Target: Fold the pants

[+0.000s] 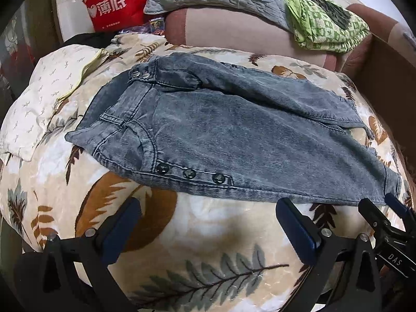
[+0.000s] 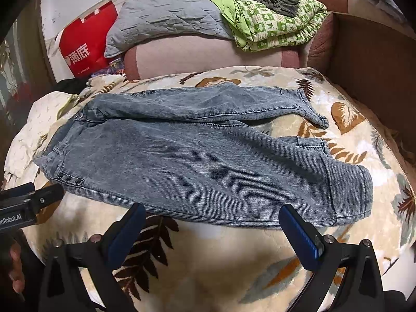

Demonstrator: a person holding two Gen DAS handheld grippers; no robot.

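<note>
- The washed grey-blue corduroy pants (image 1: 234,140) lie flat on a cream plush blanket with brown and grey leaf print (image 1: 208,254), waist to the left, legs running right, just ahead of both sets of jaws
- The left gripper (image 1: 208,208) has its jaws spread wide and holds nothing; its blue-padded fingertips (image 1: 283,205) sit just short of the near hem, and three dark snap buttons (image 1: 189,173) lie between and just ahead of the jaws
- The right gripper (image 2: 212,210) is likewise spread wide and empty, both tips at the near edge of the closer leg; whether they touch the cloth cannot be told
- Each gripper shows at the edge of the other's view, the right one (image 1: 390,208) beside the cuff end
- Far beyond the jaws: a grey quilted pillow (image 2: 166,18), a folded green patterned cover (image 2: 275,23), and, ahead to the left, a red paper bag with white characters (image 2: 85,41)
</note>
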